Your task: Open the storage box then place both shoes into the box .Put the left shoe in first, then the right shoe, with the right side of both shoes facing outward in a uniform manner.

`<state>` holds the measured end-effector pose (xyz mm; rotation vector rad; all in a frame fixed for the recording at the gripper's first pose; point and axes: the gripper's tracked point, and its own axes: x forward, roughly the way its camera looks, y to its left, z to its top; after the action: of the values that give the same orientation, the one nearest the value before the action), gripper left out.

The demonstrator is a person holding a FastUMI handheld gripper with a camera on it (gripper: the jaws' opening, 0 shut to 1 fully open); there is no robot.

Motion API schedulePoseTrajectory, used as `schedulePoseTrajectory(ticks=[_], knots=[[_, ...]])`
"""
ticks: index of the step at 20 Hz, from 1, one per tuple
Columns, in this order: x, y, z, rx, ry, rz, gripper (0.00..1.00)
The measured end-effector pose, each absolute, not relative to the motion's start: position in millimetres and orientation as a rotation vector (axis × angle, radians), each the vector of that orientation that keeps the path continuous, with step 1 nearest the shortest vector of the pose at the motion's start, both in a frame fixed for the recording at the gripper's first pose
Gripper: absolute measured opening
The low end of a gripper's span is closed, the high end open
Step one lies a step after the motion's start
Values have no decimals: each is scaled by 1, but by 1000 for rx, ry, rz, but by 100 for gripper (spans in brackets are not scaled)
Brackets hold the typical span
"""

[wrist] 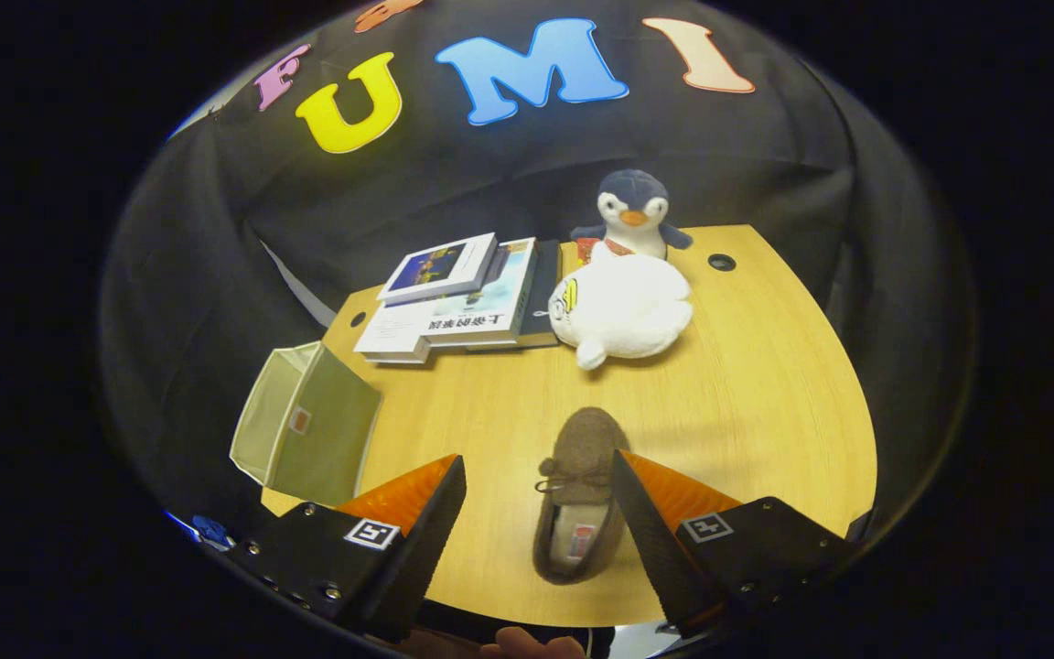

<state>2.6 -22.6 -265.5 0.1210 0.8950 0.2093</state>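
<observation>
I'm looking at a staged desk in a recording booth: black cloth (509, 174) hangs behind a light wooden desk (765, 384) with cable holes. A stack of books (458, 297), a penguin toy (632, 215) and a white plush (623, 307) dress it like a home study.

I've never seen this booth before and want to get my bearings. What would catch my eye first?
Probably the white plush toy lying on the wooden table, with a penguin plush standing behind it and a stack of books beside it. Nearer, a brown shoe lies between the open gripper's fingers, nearer one of them. An open green storage box sits off to the side.
</observation>
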Motion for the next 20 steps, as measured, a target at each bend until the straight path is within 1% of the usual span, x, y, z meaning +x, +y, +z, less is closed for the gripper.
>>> schedulePoseTrajectory(ticks=[3, 7, 14, 18, 19, 20], knots=[[-18, -45, -300, 102, 1002, 153, 96], [-29, -56, -341, 89, 1101, 124, 96], [-20, -73, -397, 92, 1216, 58, 94], [3, -76, -418, 97, 1234, 52, 85], [3, -72, -424, 107, 1250, 70, 79], [5, -66, -425, 119, 1257, 99, 69]])
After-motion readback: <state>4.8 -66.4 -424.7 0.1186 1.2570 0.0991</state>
